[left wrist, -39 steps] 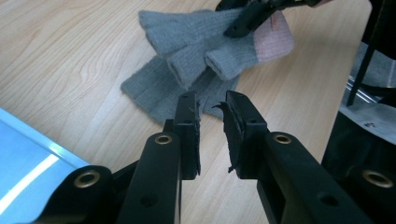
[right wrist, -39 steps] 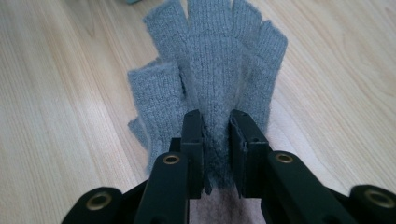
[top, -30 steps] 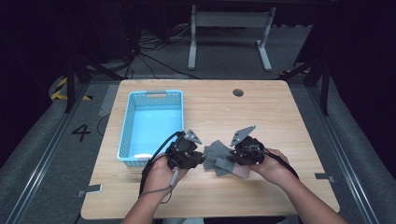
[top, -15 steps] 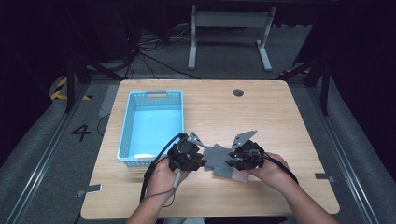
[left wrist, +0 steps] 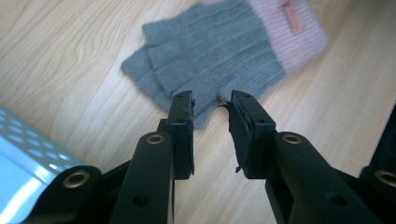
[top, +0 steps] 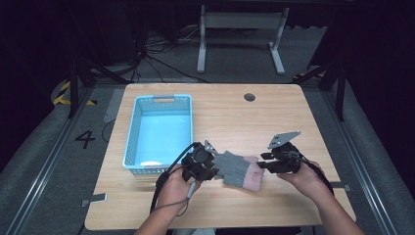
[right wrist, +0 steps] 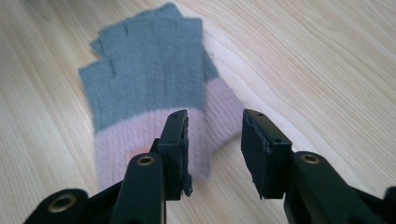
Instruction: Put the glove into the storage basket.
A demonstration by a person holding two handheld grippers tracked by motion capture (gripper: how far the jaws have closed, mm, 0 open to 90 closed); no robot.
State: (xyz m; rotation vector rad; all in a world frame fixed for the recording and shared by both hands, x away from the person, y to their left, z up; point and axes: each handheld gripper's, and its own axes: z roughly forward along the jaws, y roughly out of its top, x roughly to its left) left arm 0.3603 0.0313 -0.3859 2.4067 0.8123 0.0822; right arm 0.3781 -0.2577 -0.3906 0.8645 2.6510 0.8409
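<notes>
Here I have both grippers at the glove, jaws parted, holding nothing.

The glove lies flat on the surface beside the basket. My left gripper sits at its grey finger end, jaws narrowly apart; my right gripper at the pink cuff, jaws wider.
</notes>
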